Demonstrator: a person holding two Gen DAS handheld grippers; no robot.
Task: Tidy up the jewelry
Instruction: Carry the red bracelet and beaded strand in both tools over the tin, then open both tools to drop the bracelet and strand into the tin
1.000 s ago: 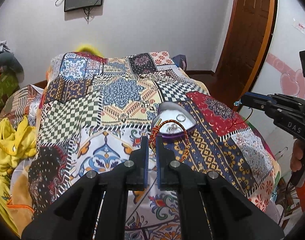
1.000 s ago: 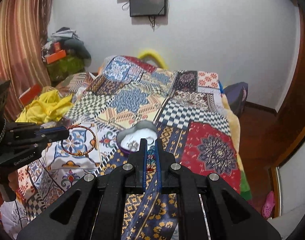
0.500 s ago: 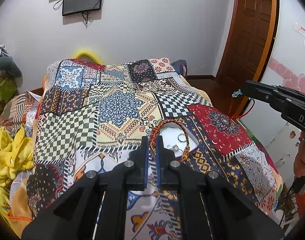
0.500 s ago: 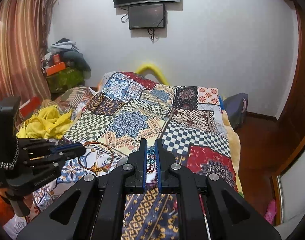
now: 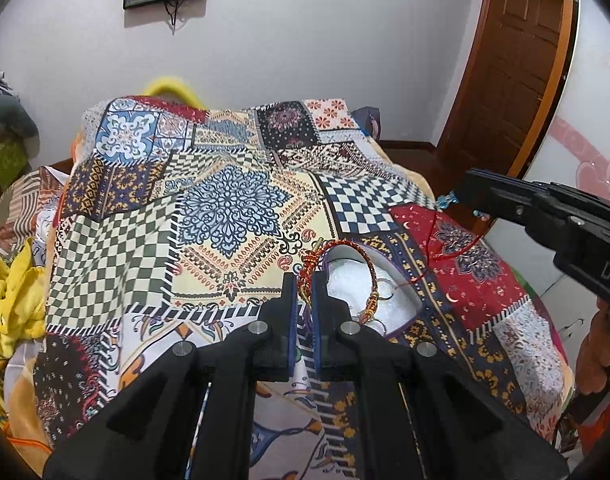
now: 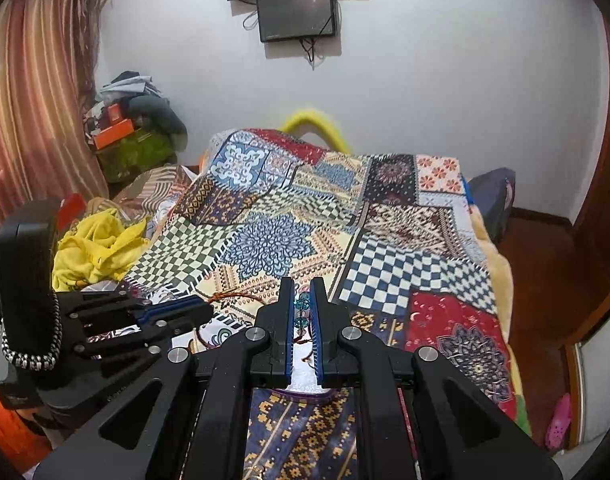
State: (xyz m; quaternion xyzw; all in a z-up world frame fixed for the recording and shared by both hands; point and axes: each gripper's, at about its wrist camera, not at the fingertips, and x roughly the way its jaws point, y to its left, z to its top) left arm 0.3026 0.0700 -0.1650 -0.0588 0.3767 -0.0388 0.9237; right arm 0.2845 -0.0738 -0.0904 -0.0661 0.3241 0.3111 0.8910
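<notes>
My left gripper (image 5: 303, 280) is shut on a red-and-gold braided bracelet (image 5: 347, 246), held above a heart-shaped white jewelry box (image 5: 389, 300) with small silver pieces inside. My right gripper (image 6: 302, 292) is shut on a red cord bracelet with blue-green beads (image 6: 301, 312); it also shows at the right of the left wrist view (image 5: 455, 198), its red cord (image 5: 445, 254) dangling over the bed. The box's purple rim (image 6: 305, 392) peeks out under the right gripper. The left gripper (image 6: 207, 310) shows at the left of the right wrist view.
A patchwork bedspread (image 5: 233, 208) covers the bed. Yellow cloth (image 5: 5, 300) lies at the left edge. A wooden door (image 5: 513, 64) stands at the right, screens (image 6: 297, 12) hang on the far wall, and clutter (image 6: 133, 132) is piled by the curtain.
Both grippers have risen and tilted up, still holding their bracelets. The box has slid lower in both views, now partly hidden under the fingers.
</notes>
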